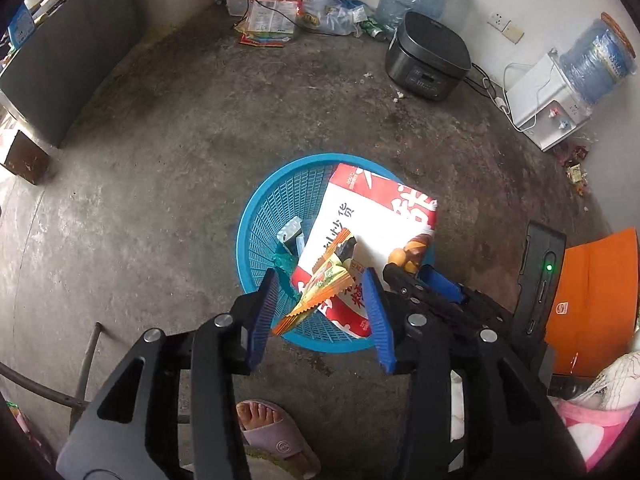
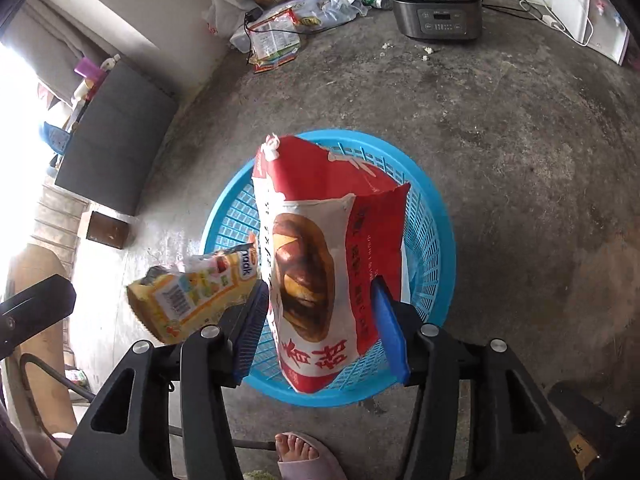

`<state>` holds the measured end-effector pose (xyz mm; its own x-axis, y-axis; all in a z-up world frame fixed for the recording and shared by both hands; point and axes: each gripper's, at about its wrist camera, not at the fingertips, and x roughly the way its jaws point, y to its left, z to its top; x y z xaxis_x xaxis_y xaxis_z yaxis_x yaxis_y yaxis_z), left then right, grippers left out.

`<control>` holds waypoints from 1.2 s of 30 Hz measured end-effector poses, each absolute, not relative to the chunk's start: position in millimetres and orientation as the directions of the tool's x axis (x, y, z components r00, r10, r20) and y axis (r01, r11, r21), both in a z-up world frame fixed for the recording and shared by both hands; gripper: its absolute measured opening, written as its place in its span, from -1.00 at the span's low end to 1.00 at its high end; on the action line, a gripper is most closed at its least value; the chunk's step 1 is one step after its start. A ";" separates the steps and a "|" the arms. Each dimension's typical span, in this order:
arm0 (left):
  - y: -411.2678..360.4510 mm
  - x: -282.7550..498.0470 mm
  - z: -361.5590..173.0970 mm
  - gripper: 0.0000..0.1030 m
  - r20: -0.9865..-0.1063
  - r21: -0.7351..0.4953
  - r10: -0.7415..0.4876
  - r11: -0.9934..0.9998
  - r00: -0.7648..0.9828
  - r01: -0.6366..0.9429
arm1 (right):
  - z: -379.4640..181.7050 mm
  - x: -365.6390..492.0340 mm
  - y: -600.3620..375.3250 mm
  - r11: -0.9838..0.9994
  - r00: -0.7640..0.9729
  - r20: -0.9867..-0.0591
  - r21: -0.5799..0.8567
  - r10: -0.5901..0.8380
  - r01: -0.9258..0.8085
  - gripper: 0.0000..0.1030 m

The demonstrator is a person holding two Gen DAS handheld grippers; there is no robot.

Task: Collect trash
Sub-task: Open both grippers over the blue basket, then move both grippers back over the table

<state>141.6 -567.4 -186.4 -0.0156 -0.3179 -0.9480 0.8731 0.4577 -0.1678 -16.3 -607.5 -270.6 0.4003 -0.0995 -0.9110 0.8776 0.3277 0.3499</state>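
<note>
Over a blue mesh basket (image 1: pixel 256 224) on a concrete floor (image 1: pixel 168 152), two handheld grippers hang with their blue-padded jaws spread wide. The left gripper (image 1: pixel 322 304) stands released: a yellow-and-orange snack wrapper (image 1: pixel 320 284) sits in the gap between its fingers, touching neither pad that can be seen, at the basket's 6 o'clock rim. The right gripper (image 2: pixel 322 328) is likewise parted; one tall red-and-white paper bag (image 2: pixel 320 248), printed with a roasted chestnut, stands between its fingers with daylight on both sides, its lower end over the basket's near rim. Whether either jaw brushes its item cannot be told.

In the left wrist view the bag (image 1: pixel 372 232) leans across the basket from 6 o'clock toward 2 o'clock, the right gripper's black body just beside it at 4 o'clock. One small silver-blue packet (image 1: pixel 292 236) lies inside the basket at 9 o'clock. In the right wrist view the wrapper (image 2: pixel 192 292) appears at 8 o'clock of the basket (image 2: pixel 428 240), outside its rim.

Count: two grippers, one basket, one bag, one wrapper, one packet inside. A black rice cooker (image 1: pixel 428 60) sits at 1 o'clock, a litter pile (image 1: pixel 288 16) along the wall at 12 o'clock. One sandalled foot (image 1: pixel 272 428) shows at 6 o'clock.
</note>
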 end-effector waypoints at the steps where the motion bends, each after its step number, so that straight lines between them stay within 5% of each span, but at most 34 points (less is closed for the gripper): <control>1: -570.7 141.4 -191.0 -0.20 -0.950 -0.166 -0.311 0.462 -0.016 0.872 | -281.2 -17.9 -609.5 0.316 0.385 -0.919 0.342 -0.082 0.885 0.00; 8: -566.8 141.0 -169.6 0.06 -0.925 -0.165 -0.379 0.452 0.022 0.877 | -263.7 -47.7 -613.8 0.263 0.437 -0.887 0.391 -0.149 0.882 0.07; 16: -525.8 140.3 -83.5 0.22 -0.849 -0.191 -0.524 0.425 0.068 0.885 | -182.7 -72.3 -594.2 0.307 0.533 -0.788 0.448 -0.308 0.840 0.07; 21: -465.6 125.2 -10.0 0.44 -0.766 -0.093 -0.621 0.362 0.165 0.927 | -107.4 -66.0 -552.9 0.433 0.584 -0.686 0.409 -0.434 0.803 0.47; 23: -432.2 121.1 16.8 0.47 -0.733 -0.044 -0.647 0.354 0.210 0.934 | -78.4 -61.8 -533.9 0.486 0.598 -0.633 0.371 -0.492 0.791 0.82; 26: -372.2 125.8 49.0 0.48 -0.696 -0.021 -0.668 0.388 0.265 0.921 | -39.1 -58.3 -502.4 0.561 0.630 -0.534 0.312 -0.564 0.767 0.87; 36: -146.7 166.4 87.8 0.48 -0.600 -0.062 -0.586 0.712 0.544 0.699 | 25.5 -26.1 -424.5 0.768 0.818 -0.467 0.366 -0.337 0.525 0.87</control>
<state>166.4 -146.7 87.8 0.5441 -0.5860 -0.6004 0.6991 0.7124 -0.0618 -26.1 -424.5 25.5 0.8176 -0.3367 -0.4670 0.5255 0.7679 0.3663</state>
